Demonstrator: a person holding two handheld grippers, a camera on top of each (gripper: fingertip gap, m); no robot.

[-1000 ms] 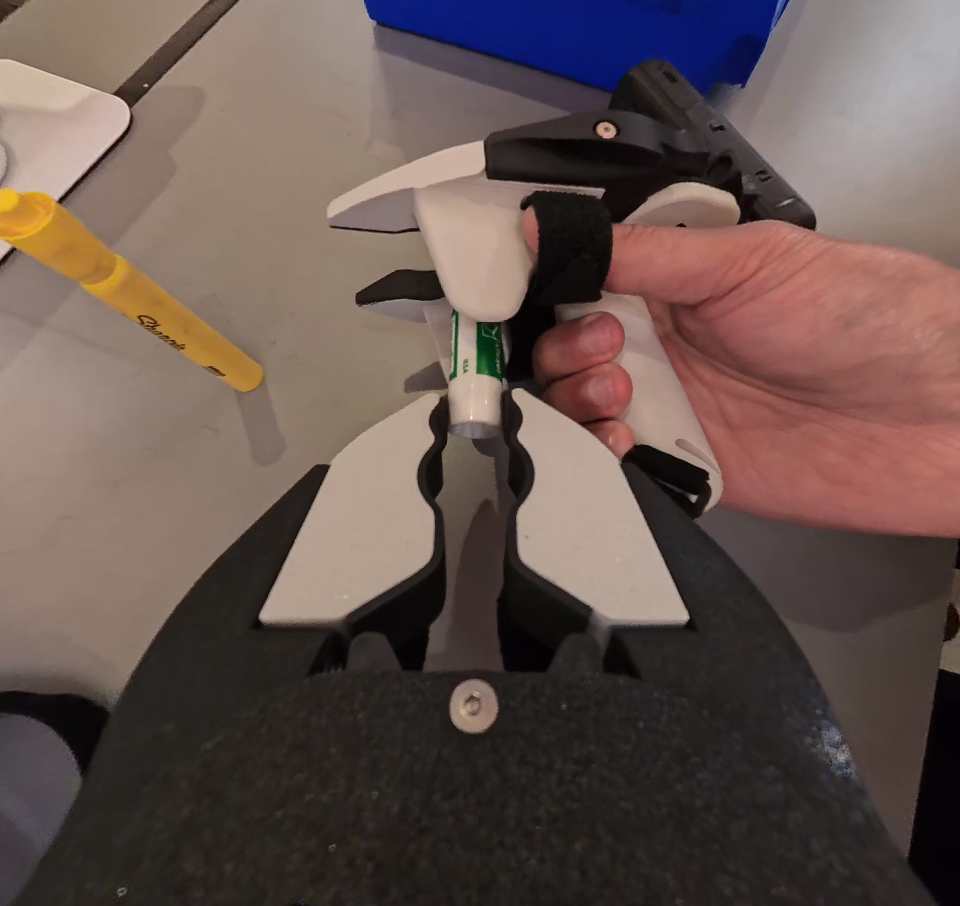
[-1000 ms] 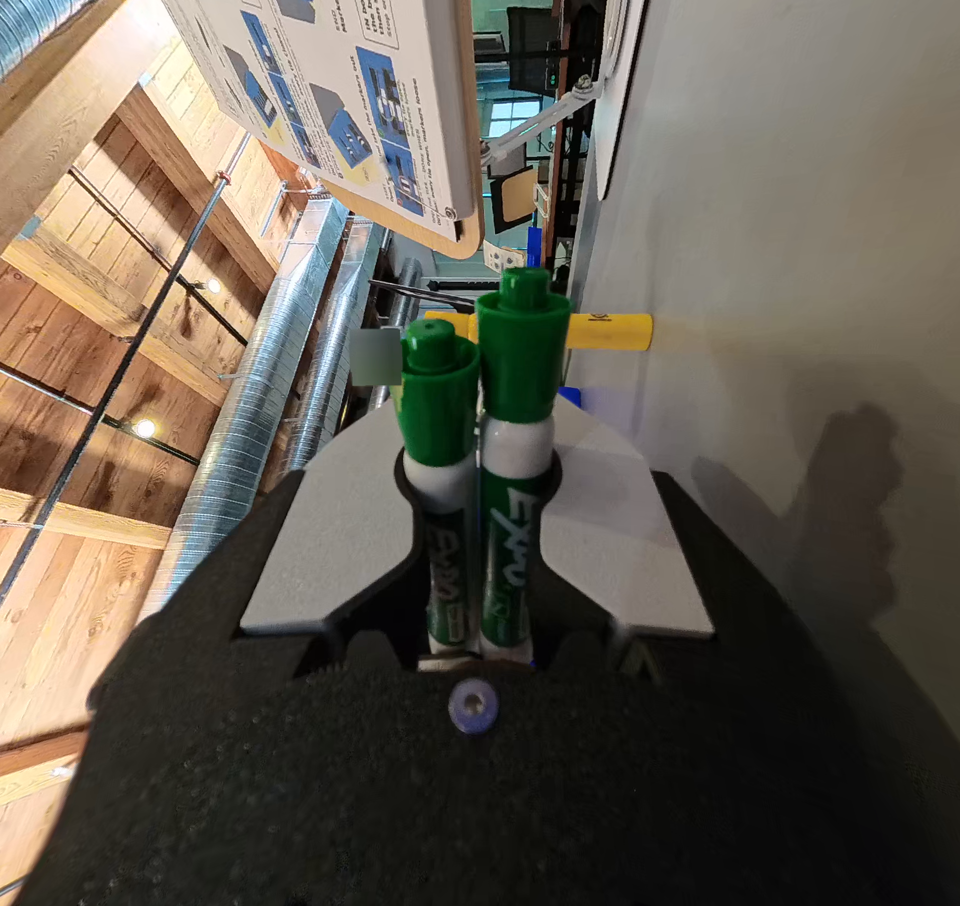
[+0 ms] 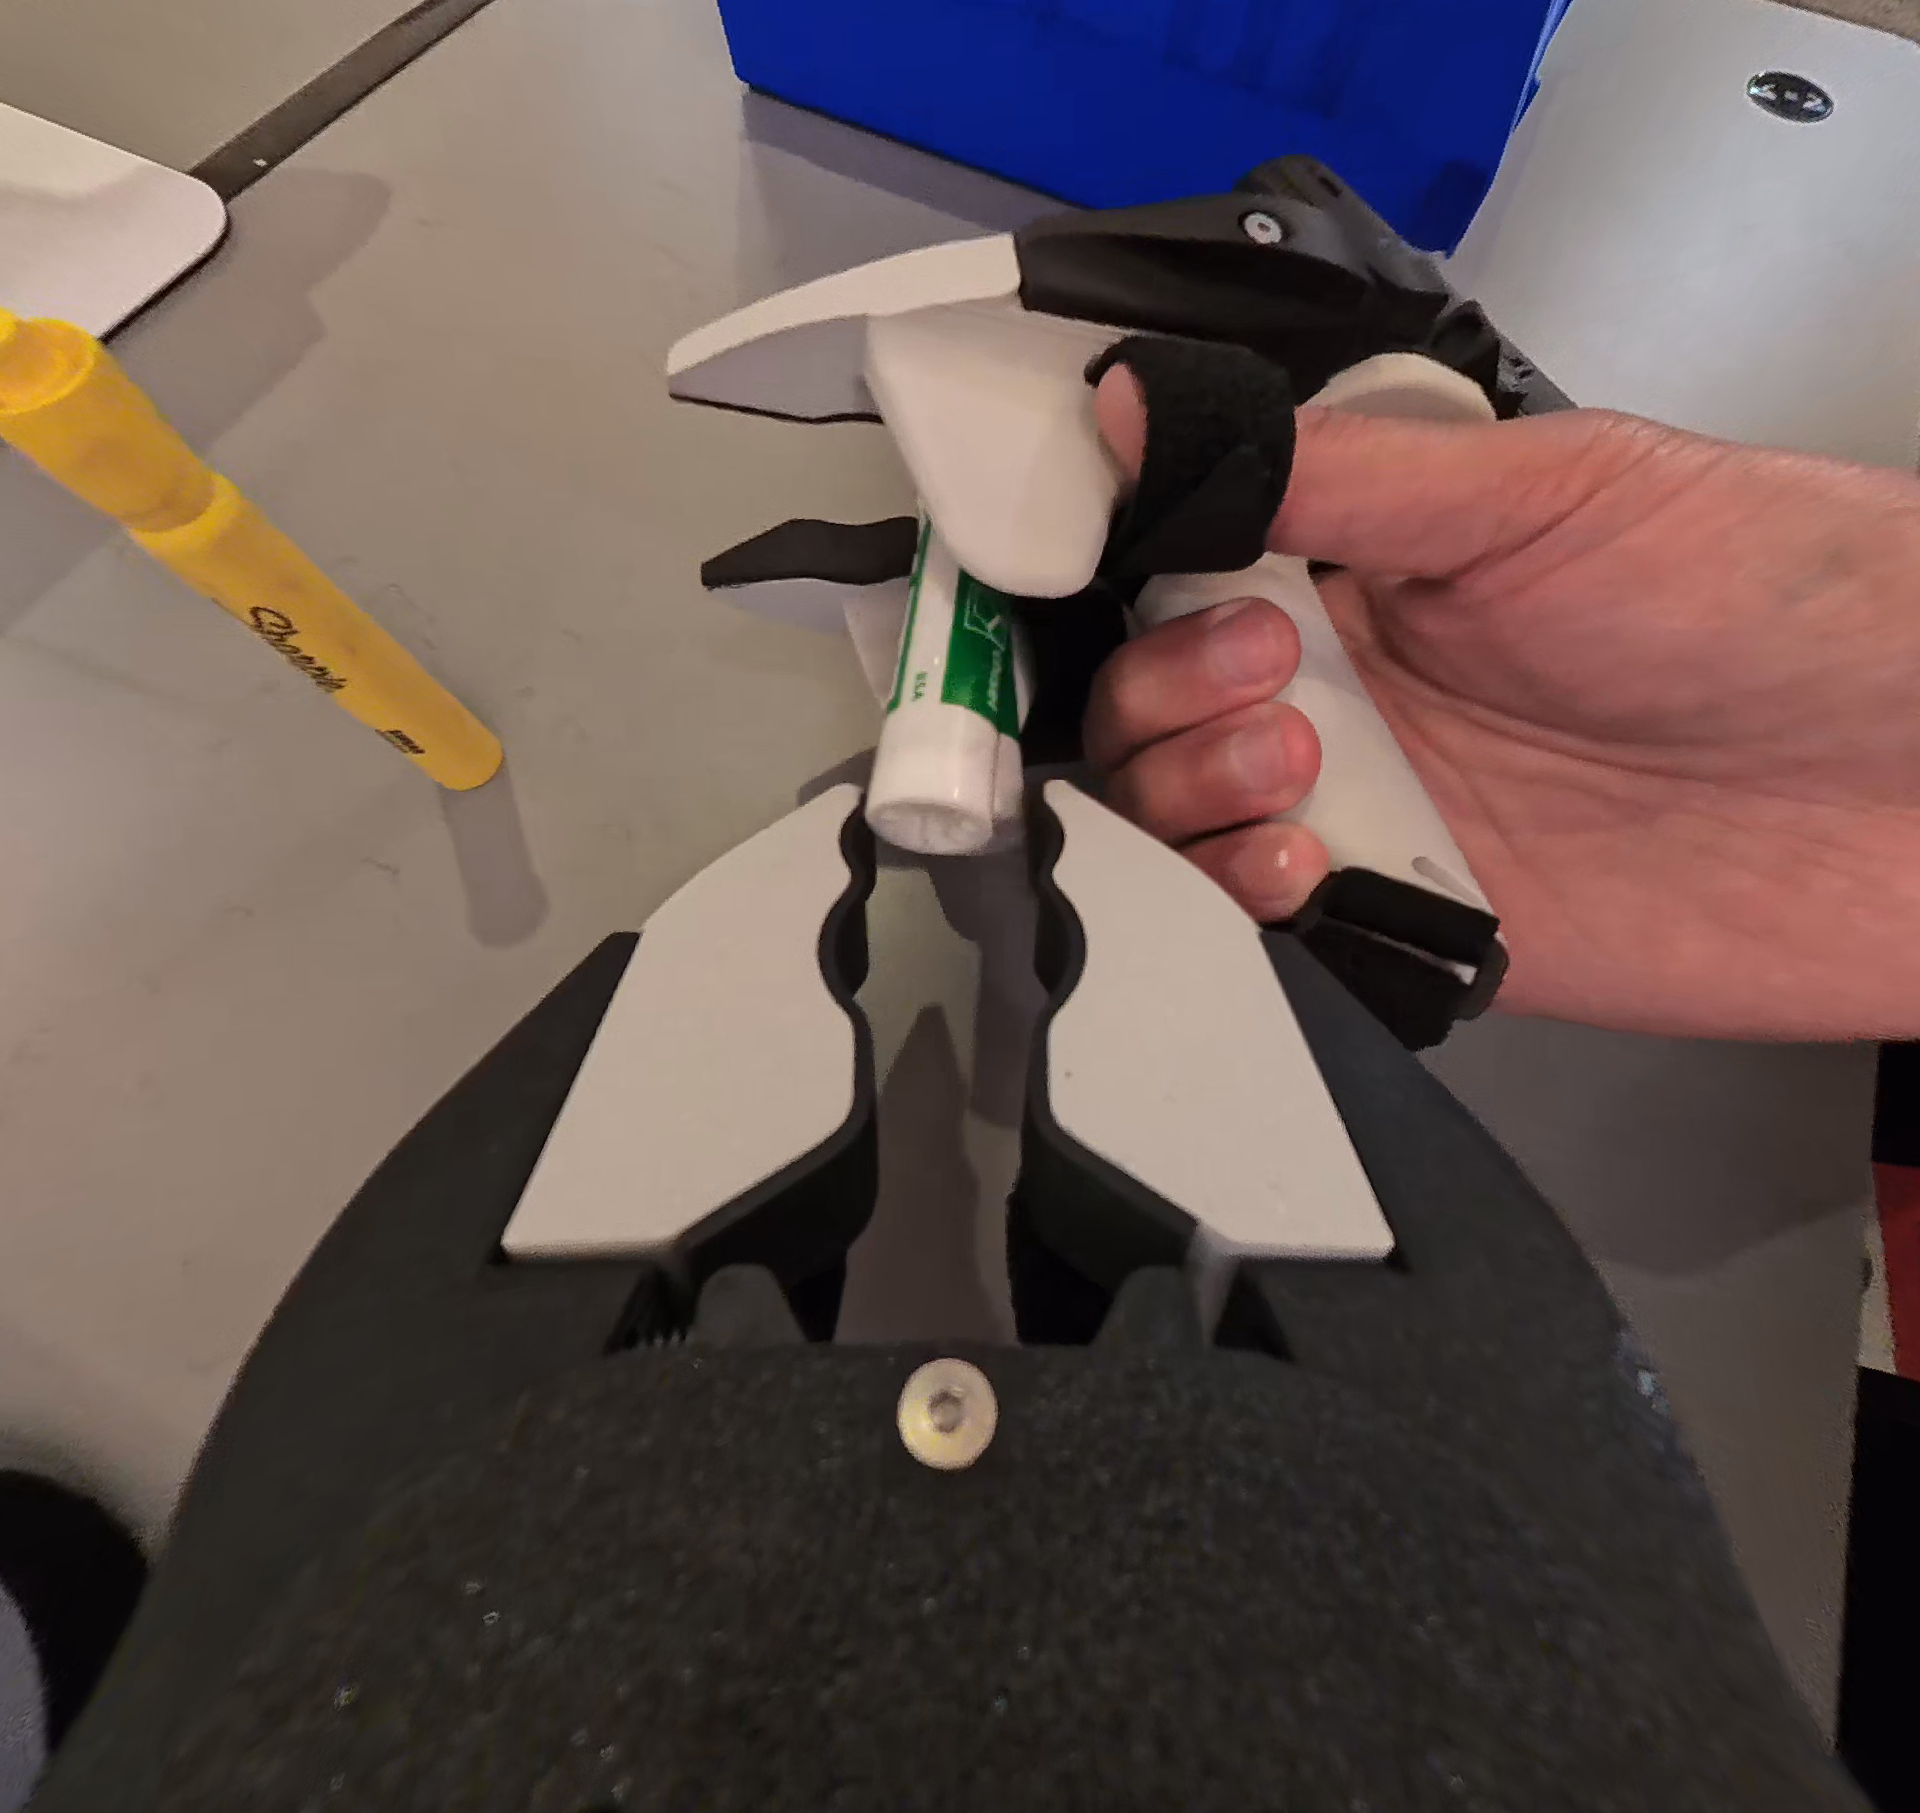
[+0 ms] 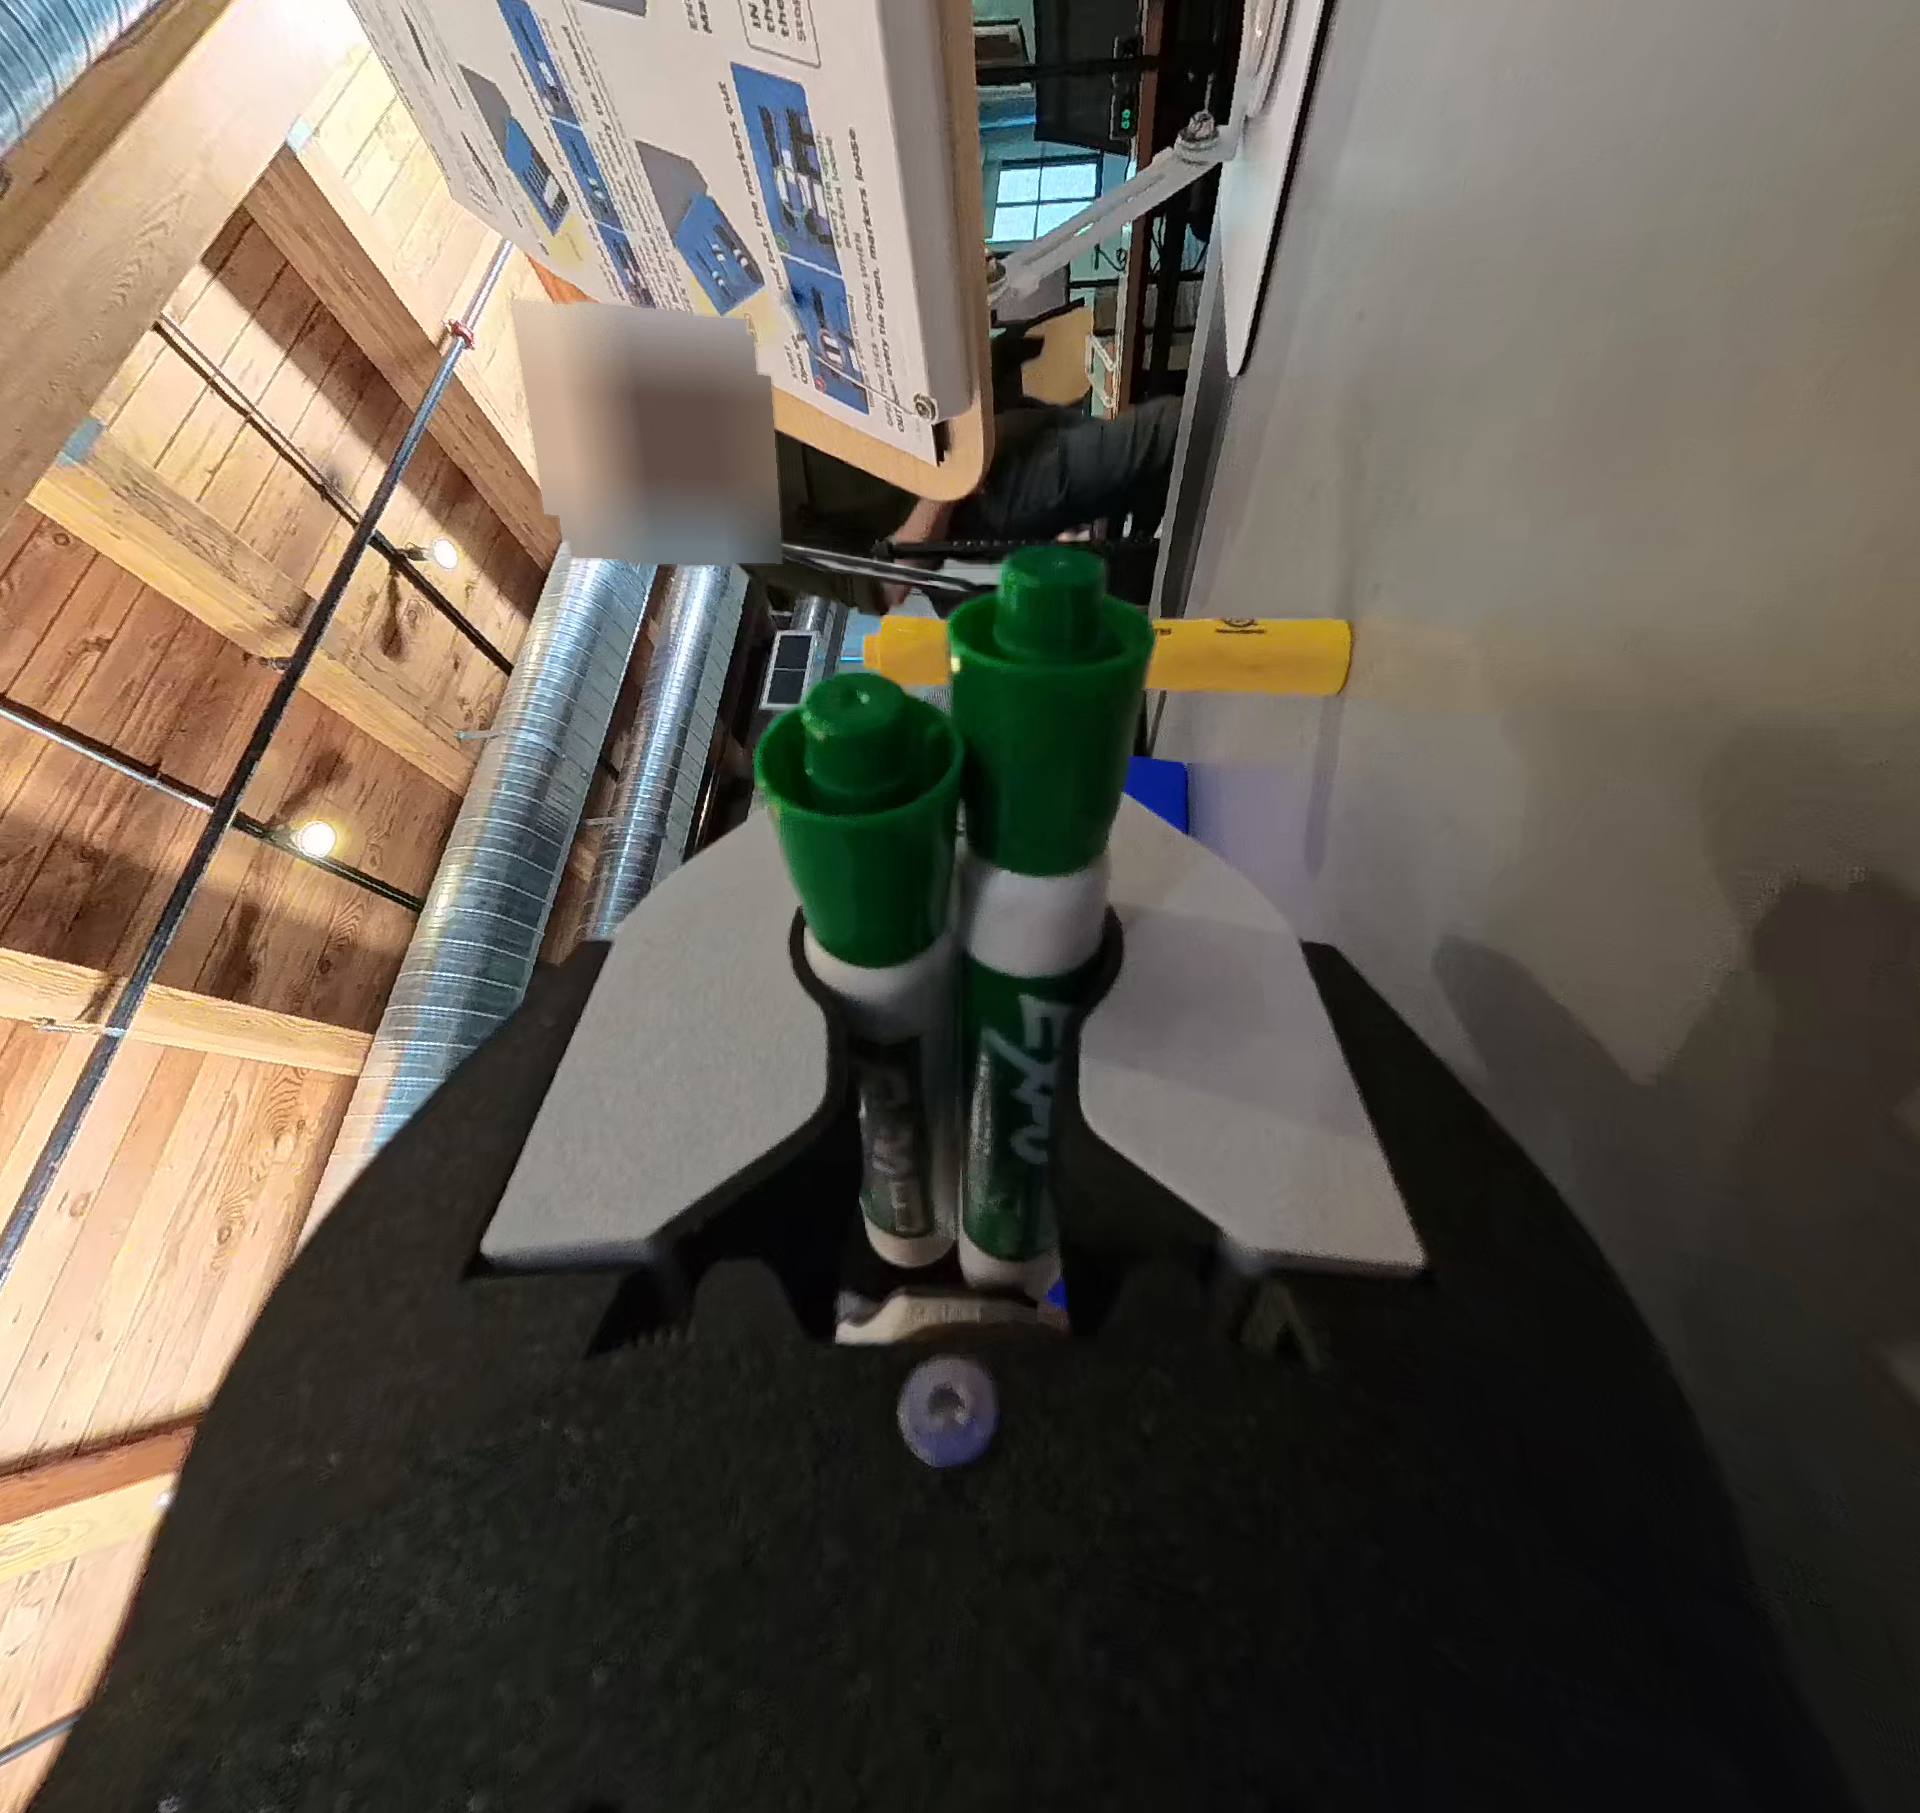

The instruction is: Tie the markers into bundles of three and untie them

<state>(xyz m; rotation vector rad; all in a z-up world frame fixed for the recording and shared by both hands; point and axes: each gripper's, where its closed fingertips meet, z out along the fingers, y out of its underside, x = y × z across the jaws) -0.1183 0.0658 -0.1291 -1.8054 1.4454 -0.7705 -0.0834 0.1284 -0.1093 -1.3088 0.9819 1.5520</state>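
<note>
We are gripping two green markers (image 4: 961,932) side by side in our right gripper (image 4: 956,942), its fingers clenched around their barrels, caps pointing ahead toward twelve o'clock in the right wrist view. In the left wrist view, that gripper (image 3: 790,475) is sitting at twelve o'clock with a hand (image 3: 1507,714) wrapped around its handle, and the white butt ends of the markers (image 3: 940,724) are poking down toward us. Our left gripper (image 3: 951,823) is hanging just below those ends with its fingers released and a clear gap between them, grasping nothing. A yellow marker (image 3: 249,579) is lying on the grey table (image 3: 468,309) at nine o'clock, well apart. A blue bin (image 3: 1132,28) is standing at twelve o'clock behind the grippers.
</note>
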